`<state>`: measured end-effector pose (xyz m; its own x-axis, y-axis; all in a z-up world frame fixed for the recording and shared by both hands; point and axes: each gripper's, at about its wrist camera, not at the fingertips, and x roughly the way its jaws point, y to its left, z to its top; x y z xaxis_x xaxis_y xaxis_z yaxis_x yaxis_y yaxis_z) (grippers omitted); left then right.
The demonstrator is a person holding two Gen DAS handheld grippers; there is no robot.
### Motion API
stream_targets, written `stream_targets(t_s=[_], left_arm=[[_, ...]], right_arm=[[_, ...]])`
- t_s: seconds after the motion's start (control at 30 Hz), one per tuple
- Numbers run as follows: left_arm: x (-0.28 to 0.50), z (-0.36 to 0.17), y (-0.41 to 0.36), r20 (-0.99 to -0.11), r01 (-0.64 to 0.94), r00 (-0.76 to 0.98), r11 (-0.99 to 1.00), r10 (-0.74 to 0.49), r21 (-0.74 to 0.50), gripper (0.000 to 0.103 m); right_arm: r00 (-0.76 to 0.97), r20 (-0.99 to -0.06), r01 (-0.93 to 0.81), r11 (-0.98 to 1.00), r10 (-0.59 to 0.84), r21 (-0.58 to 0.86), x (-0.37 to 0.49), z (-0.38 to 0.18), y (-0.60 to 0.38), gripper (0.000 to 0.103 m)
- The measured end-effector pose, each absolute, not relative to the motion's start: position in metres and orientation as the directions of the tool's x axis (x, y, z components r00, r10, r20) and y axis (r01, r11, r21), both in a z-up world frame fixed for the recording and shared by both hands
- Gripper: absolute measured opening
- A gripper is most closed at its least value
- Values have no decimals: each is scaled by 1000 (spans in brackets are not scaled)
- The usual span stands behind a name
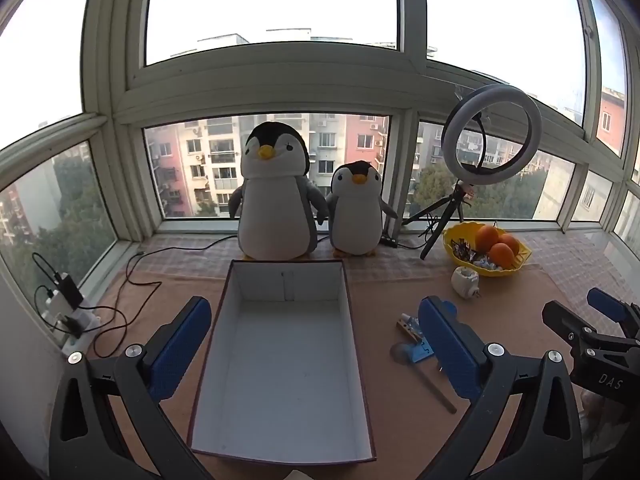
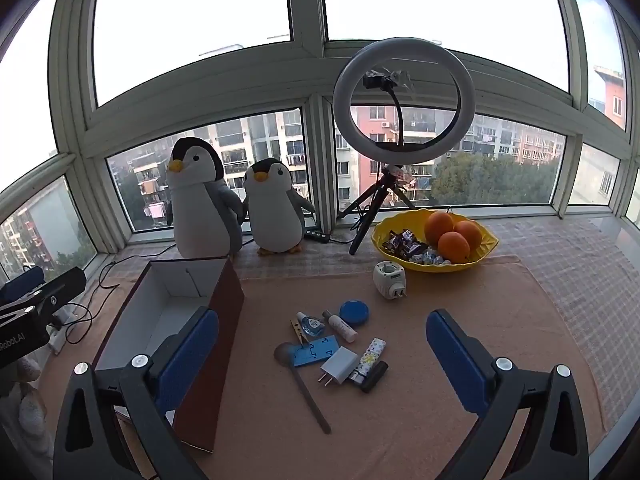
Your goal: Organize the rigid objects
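Standing wide apart, the jaws of the left gripper (image 1: 316, 356) straddle the box (image 1: 280, 364), gripping nothing; its right pad hides most of the small-item cluster. The right gripper (image 2: 324, 364) is equally wide and empty, the cluster on the counter (image 2: 460, 292) just beyond: white charger (image 2: 339, 365), blue card (image 2: 314, 351), blue lid (image 2: 354, 312), black tube (image 2: 374, 376). Legible lettering: "DAS" on the right gripper, "Robot.AI" partly cut off on the left. Candy wrappers in the yellow bowl (image 2: 486, 258) are unreadable.

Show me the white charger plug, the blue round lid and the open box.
white charger plug (image 2: 339, 365), right wrist view, its flat top face
blue round lid (image 2: 354, 312), right wrist view, its centre
open box (image 1: 286, 354), left wrist view, its bare floor
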<state>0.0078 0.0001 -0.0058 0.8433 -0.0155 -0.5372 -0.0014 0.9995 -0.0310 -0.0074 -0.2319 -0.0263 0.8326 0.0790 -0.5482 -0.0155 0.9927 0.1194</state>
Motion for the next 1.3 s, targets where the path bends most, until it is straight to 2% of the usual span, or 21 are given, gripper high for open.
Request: stream_targets(t_s=[1.3], left_arm=[[11, -8, 2, -541, -23, 841, 999, 1, -33, 103]], right_arm=[[821, -565, -26, 995, 75, 94, -7, -29, -225, 103]])
